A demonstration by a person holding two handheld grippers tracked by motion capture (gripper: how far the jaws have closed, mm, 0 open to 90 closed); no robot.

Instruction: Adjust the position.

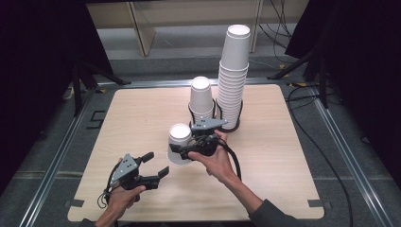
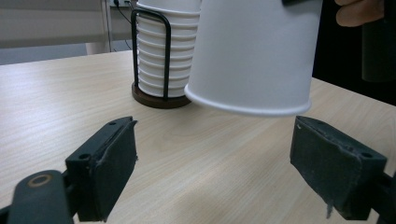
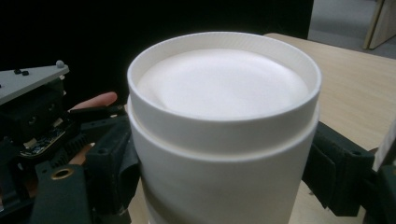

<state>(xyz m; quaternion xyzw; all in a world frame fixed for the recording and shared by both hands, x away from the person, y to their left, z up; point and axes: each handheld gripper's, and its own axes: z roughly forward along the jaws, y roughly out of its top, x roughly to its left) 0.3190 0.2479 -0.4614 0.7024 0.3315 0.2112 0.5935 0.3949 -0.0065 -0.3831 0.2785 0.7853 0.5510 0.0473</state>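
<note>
- Right gripper view shows the right gripper [image 3: 224,186] clenched on an upturned white paper cup [image 3: 224,140], one black pad on each side of the wall just under the closed bottom, which faces the camera.
- In the high view that cup [image 1: 179,144] hangs near the middle of the table [image 1: 142,109], at about 5 o'clock from the short stack [image 1: 201,97] and 7 o'clock from the tall stack [image 1: 232,78] in its wire holder.
- From the left gripper view the rim of the cup is tilted and seems just clear of the wood, so I judge the step is setting it down mouth first; levelling the rim before touchdown should keep it from rocking or skidding.
- A light squeeze is wise: the thin wall would likely dent under more.
- The left gripper [image 1: 153,165] waits released at 7 o'clock of the cup, jaws apart with nothing between them; it looks best kept where it is, clear of the landing spot.
</note>
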